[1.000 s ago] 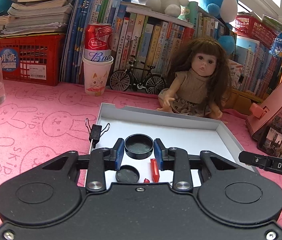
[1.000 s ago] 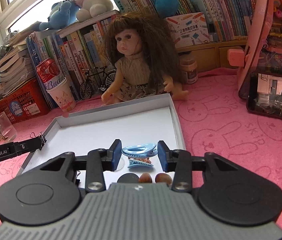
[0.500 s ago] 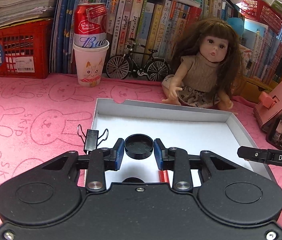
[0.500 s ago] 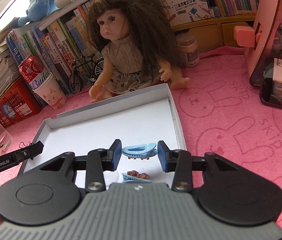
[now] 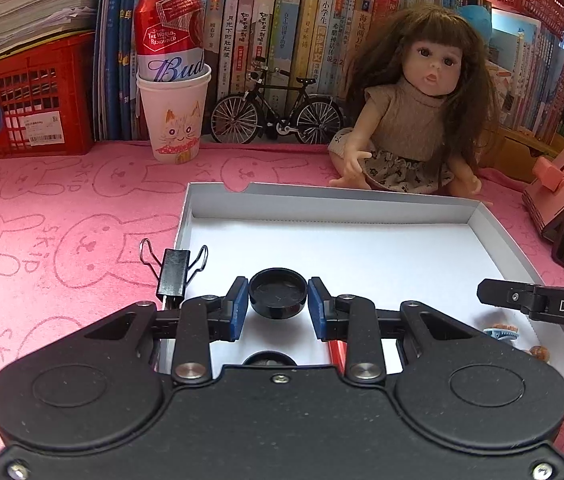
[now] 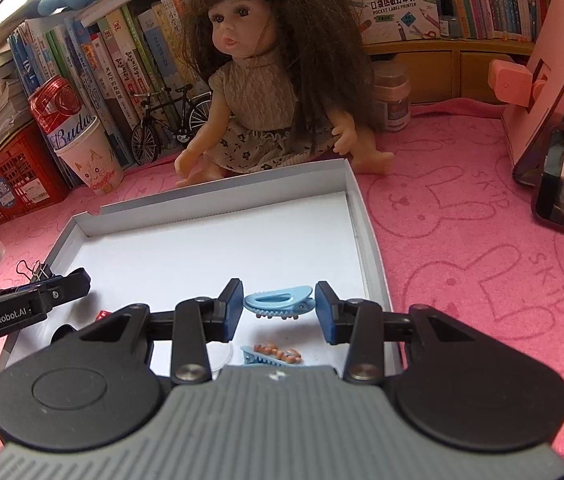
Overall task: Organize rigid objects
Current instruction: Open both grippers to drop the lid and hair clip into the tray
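As seen: two hair clips, one cap

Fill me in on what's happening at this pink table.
A person is sorting small items with two handheld tools over a shallow white box. The left tool grips a black round lid; the right tool grips a blue hair clip. Another blue clip lies in the box.

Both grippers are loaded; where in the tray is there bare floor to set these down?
The tray's far half is bare, from the back wall by the doll across both far corners. The near end is crowded: a hair clip near right, a black cap and red piece near left.
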Available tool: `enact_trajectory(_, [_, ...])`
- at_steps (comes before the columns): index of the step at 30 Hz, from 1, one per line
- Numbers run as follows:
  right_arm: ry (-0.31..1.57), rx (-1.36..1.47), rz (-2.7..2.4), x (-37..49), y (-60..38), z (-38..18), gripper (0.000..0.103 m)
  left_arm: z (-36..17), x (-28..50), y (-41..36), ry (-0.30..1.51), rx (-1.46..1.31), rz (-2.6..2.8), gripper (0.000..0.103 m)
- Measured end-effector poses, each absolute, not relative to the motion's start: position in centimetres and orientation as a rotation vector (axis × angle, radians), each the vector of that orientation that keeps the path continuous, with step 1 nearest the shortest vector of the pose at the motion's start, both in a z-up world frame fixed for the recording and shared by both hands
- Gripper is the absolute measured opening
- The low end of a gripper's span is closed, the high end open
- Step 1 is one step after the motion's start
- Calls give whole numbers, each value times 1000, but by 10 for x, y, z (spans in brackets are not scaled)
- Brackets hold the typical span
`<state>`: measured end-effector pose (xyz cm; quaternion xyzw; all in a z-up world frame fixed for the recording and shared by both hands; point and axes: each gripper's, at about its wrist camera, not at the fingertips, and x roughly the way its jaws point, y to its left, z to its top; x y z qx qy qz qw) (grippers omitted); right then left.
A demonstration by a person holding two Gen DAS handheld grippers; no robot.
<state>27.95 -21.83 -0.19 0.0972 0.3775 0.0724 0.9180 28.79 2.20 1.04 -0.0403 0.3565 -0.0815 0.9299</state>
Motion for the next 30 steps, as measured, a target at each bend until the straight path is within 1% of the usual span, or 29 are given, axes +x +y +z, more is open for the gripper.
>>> enact_trajectory(18, [770,153,128,280,-212,-7,44,2,285,17,727,-37,-154,30])
enact_trajectory(22, [762,149,126,279,-211,-7,48,2,283,16,723,-40,-155,30])
enact_trajectory(24, [759,153,132,278,-211,-7,55,3,282,16,721,-39,-156,32])
enact_trajectory(26, [756,155,135,276,-211,-6,62,4,280,15,715,-39,-155,41])
enact_trajectory(30, [746,147,136,273,-209,-4,65,10,275,15,701,-43,-165,48])
